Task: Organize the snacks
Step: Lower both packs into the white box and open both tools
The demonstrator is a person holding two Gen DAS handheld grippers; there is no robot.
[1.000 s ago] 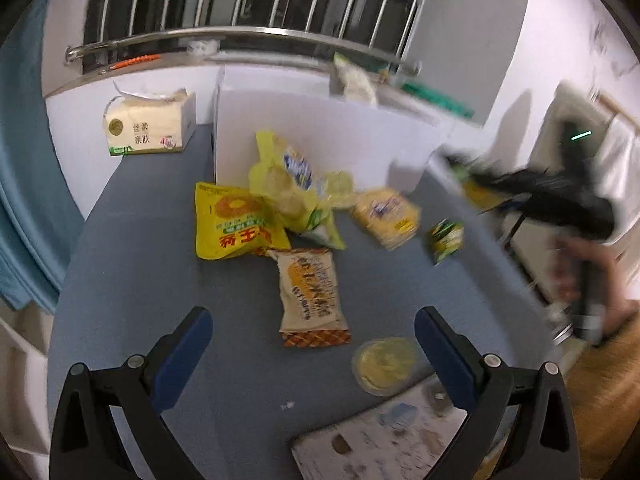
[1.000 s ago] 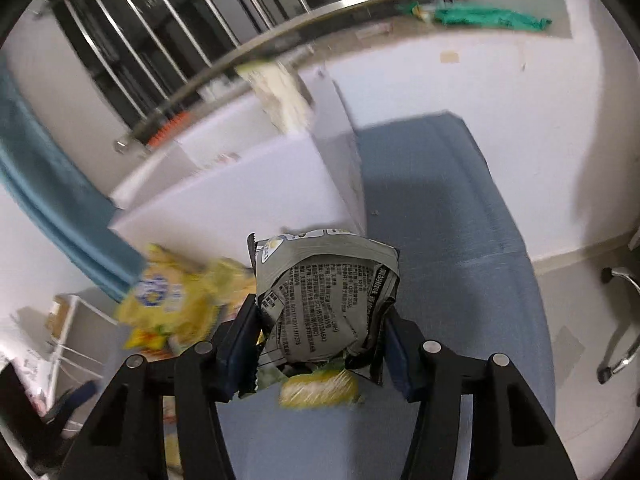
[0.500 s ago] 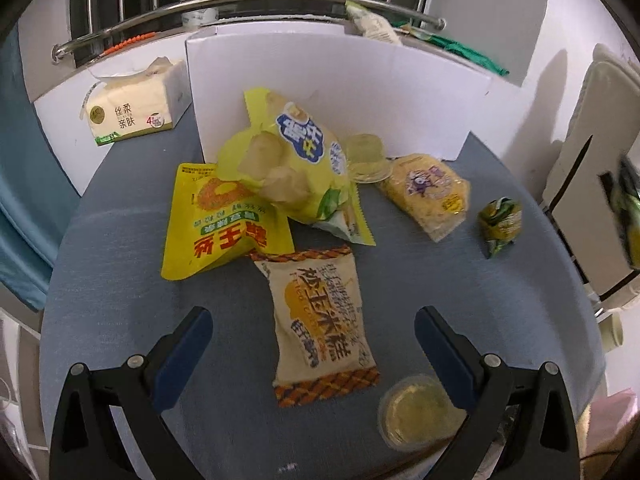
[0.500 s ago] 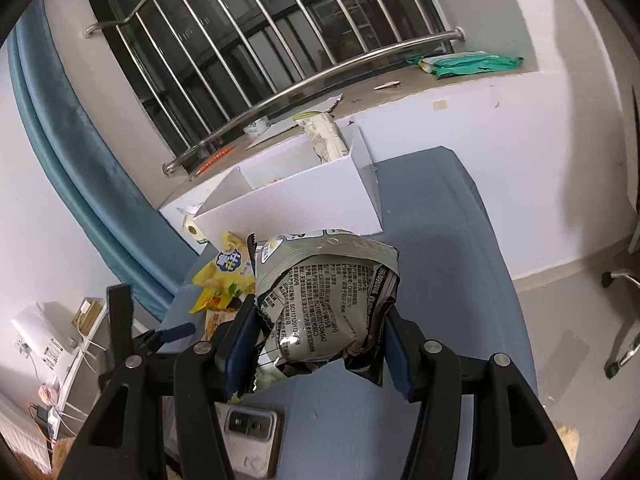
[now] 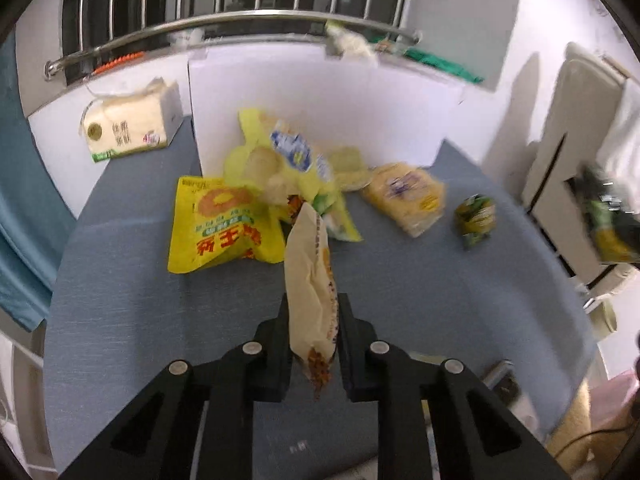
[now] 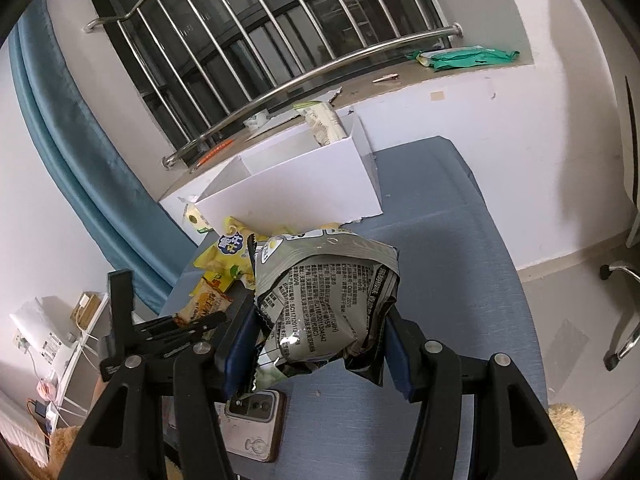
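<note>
Left wrist: cracker packet (image 5: pixel 310 276) between hand-held gripper (image 5: pixel 312 322) fingers.

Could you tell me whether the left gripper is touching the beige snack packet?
Touching: the left wrist view shows the left gripper with both jaws pressed against the beige snack packet.

A blue-grey woven tabletop (image 5: pixel 400 300) is showing under a plain white cardboard box (image 5: pixel 320 108). A bright yellow crinkly snack bag (image 5: pixel 218 228) is wearing red lettering and an orange ring. A cream foil packet with an orange-brown chequered end (image 5: pixel 310 292) is glinting beside a silver-grey crumpled foil bag covered in black print (image 6: pixel 326 300). Teal-blue curtains (image 6: pixel 88 160) are hanging.
</note>
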